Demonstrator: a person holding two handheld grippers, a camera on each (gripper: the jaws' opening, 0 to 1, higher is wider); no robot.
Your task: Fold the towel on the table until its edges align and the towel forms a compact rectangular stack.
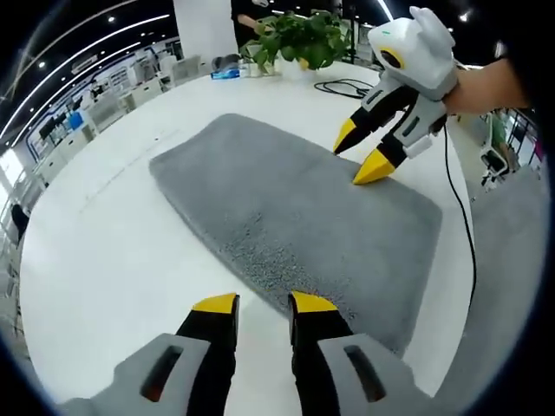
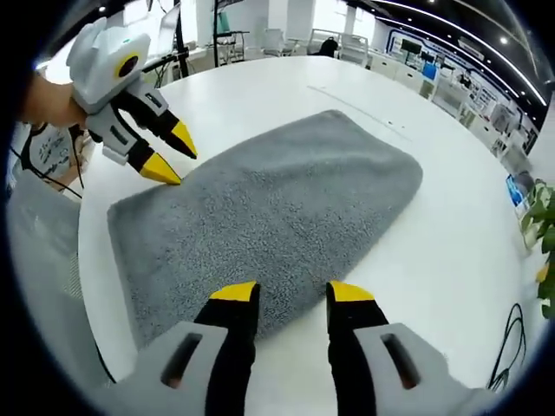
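A grey fluffy towel lies flat on the white table as one long rectangle with rounded corners. In the left gripper view my left gripper is open just above the towel's near long edge, nothing between its yellow-tipped jaws. My right gripper hovers open over the far long edge, held by a hand. In the right gripper view the same towel stretches away from my open right gripper, whose tips hang over its near edge. The left gripper is open at the opposite edge, near a corner.
A potted green plant and a coiled black cable sit at the table's far side. A small blue item lies beside the plant. The cable and the plant also sit at the right edge. Bare white tabletop surrounds the towel.
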